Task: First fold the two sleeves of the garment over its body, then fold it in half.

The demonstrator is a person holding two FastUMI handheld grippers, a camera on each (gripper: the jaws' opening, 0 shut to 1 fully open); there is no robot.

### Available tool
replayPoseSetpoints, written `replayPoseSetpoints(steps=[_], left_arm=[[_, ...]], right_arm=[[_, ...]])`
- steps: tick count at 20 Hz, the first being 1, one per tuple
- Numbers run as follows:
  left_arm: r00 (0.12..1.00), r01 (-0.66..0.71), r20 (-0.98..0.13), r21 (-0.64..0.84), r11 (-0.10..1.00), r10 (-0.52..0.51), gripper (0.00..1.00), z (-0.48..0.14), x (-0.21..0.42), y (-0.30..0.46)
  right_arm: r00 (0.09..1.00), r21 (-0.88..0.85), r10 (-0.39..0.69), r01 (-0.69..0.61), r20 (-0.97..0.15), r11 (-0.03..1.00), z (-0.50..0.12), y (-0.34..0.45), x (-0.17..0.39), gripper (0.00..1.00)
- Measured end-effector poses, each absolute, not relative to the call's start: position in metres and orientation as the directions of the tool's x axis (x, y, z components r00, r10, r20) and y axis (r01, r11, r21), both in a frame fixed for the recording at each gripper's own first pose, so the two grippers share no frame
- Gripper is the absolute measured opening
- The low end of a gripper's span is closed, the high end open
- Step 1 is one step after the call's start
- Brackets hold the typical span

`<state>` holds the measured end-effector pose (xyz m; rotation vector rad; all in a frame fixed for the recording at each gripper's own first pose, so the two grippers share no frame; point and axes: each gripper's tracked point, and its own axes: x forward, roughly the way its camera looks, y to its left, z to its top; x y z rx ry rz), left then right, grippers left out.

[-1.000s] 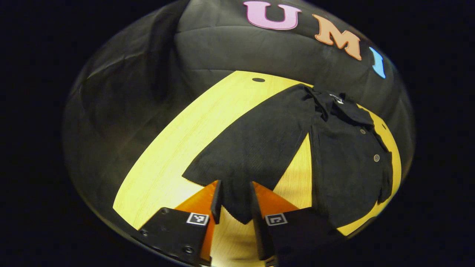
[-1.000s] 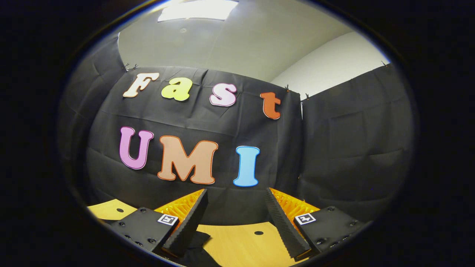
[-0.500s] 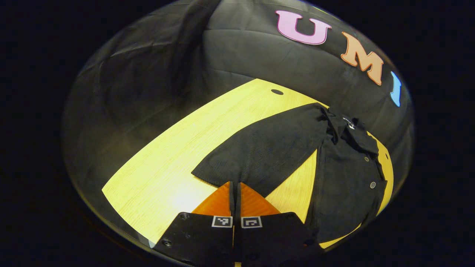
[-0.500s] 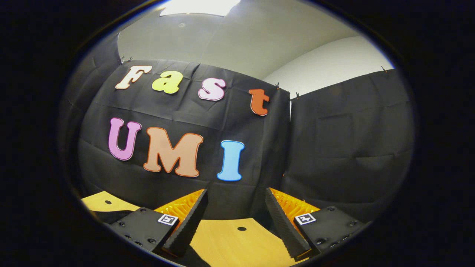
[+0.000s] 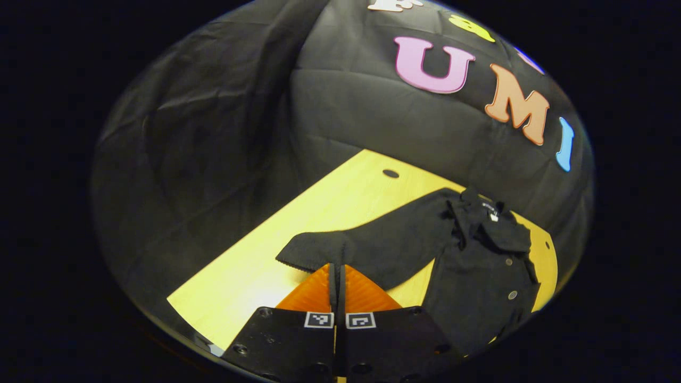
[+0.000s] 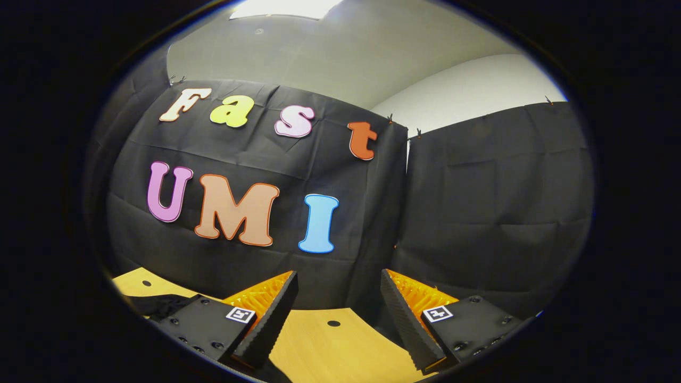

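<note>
Pinching the sleeve (image 5: 367, 250) edge, left gripper (image 5: 337, 271) fingers closed.

Black buttoned garment (image 5: 479, 276) on the worktop (image 5: 298, 223)

Collar toward the far edge, body flat near the right edge; one sleeve (image 5: 372, 247) stretches leftward, its cuff raised off the wood.

In the left gripper view we see the garment (image 5: 479, 266) lying on the table (image 5: 298, 223), toward its right end, one sleeve (image 5: 367, 247) stretched leftward. The booth wall (image 5: 340, 106) stands behind the table.
</note>
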<state>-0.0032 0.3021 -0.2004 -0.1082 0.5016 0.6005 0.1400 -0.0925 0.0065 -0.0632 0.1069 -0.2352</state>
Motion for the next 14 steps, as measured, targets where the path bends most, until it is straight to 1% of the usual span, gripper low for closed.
replayPoseSetpoints(steps=[3,6,9,10,11,14], left_arm=[[0.774,-0.518,-0.407,0.032,0.855,0.485,0.0,-0.163,0.038,0.285],[0.841,-0.439,-0.342,0.022,0.898,0.419,0.0,-0.13,0.089,0.249],[0.9,-0.33,-0.284,0.051,0.943,0.33,0.0,-0.103,0.139,0.204],[0.916,-0.294,-0.265,0.068,0.953,0.301,0.0,-0.094,0.156,0.187],[0.93,-0.256,-0.253,0.077,0.964,0.268,0.0,-0.09,0.173,0.169],[0.96,-0.139,-0.239,0.043,0.989,0.145,0.0,-0.088,0.218,0.105]], right_arm=[[0.97,-0.069,-0.22,0.213,-0.106,0.975,0.001,-0.101,0.141,0.98],[0.971,-0.057,-0.203,0.197,-0.125,0.979,-0.009,-0.115,0.14,0.98],[0.969,-0.017,-0.174,0.173,-0.175,0.985,-0.03,-0.128,0.139,1.0],[0.967,-0.009,-0.169,0.171,-0.19,0.985,-0.036,-0.135,0.138,0.98],[0.965,-0.002,-0.166,0.169,-0.203,0.986,-0.041,-0.141,0.138,0.98],[0.963,0.041,-0.139,0.152,-0.23,0.988,-0.056,-0.153,0.14,0.98]])
